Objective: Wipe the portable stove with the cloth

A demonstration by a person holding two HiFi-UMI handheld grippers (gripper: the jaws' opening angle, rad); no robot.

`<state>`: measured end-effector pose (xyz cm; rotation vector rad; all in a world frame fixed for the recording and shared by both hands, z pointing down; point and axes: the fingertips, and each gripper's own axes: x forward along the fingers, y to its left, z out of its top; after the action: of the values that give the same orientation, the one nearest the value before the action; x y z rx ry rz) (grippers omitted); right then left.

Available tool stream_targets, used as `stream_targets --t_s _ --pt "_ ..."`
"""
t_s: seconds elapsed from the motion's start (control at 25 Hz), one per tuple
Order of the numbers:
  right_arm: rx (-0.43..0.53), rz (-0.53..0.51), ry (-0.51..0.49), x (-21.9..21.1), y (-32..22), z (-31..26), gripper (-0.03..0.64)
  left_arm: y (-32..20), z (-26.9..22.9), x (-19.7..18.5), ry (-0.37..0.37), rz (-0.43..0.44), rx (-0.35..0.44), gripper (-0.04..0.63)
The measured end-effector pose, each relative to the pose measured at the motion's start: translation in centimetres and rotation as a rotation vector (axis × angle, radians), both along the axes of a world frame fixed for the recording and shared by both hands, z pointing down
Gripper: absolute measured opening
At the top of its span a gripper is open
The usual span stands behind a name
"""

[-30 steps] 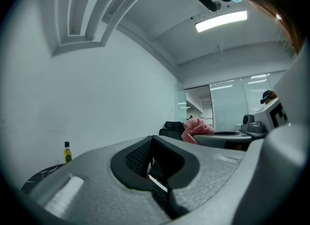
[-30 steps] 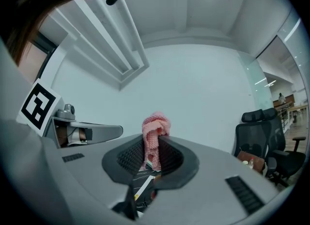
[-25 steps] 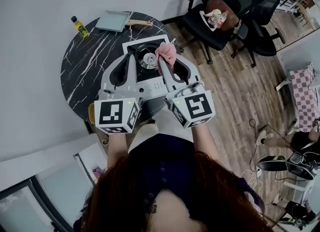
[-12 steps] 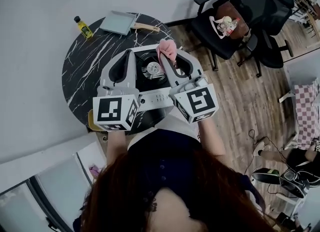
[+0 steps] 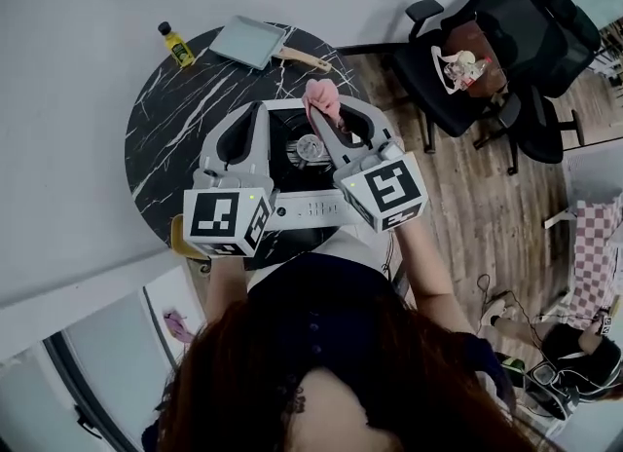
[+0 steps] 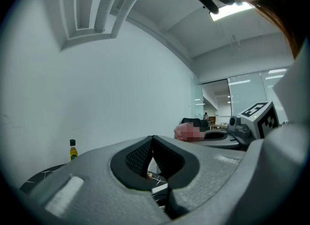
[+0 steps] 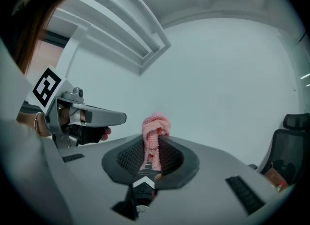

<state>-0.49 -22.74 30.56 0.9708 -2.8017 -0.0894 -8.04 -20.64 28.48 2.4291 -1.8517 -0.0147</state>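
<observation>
The right gripper (image 5: 324, 119) (image 7: 152, 140) has its jaws clamped on one pink knitted cloth (image 5: 322, 99) (image 7: 155, 124). The cloth bunches up above the tips and hangs down between the pads. The left gripper (image 5: 258, 109) (image 6: 153, 139) has its jaws together with nothing between them. The two grippers lie side by side, the left one's tips just left of the cloth.

Both are over the single portable stove (image 5: 313, 208), which stands on the near right part of the round black marble table (image 5: 161, 138). The grippers cover much of the stove. Only its round burner (image 5: 310, 147), part of the dark top and the pale front strip show between them. The cloth is above the stove's far edge, and no view shows whether it touches the stove.

Far left on the table stands one small yellow bottle (image 5: 177, 46) (image 6: 72, 150) with a dark cap. Just right of it lies one square pan (image 5: 251, 42) with a wooden handle. Two black office chairs (image 5: 465, 85) stand on the wooden floor to the right and overlap each other. Something small lies on the nearer seat, too small to name. The person's hair (image 5: 321, 382) fills the near foreground and hides the table's near edge.
</observation>
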Motion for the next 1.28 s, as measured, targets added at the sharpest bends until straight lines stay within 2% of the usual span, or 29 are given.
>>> stream_targets --t_s 0.4,0.64,0.92,1.28 --pt "-0.004 -0.122 0.098 -3.4 -3.3 3.4 0.064 -1.7 2.3 -2.5 -0.01 -0.063 -0.066 0.011" --pt "0.06 -0.187 0.187 -4.9 -5.0 5.1 0.064 -2.0 3.0 -3.5 -0.012 -0.094 -0.087 0.009" --pt "0.105 -0.324 0.244 -7.1 -7.1 7.3 0.064 -2.9 3.7 -4.3 -0.003 -0.121 -0.109 0.009" --pt "0.062 -0.465 0.311 -9.0 -9.0 11.5 0.064 -4.0 4.5 -4.8 0.003 -0.143 -0.132 0.009"
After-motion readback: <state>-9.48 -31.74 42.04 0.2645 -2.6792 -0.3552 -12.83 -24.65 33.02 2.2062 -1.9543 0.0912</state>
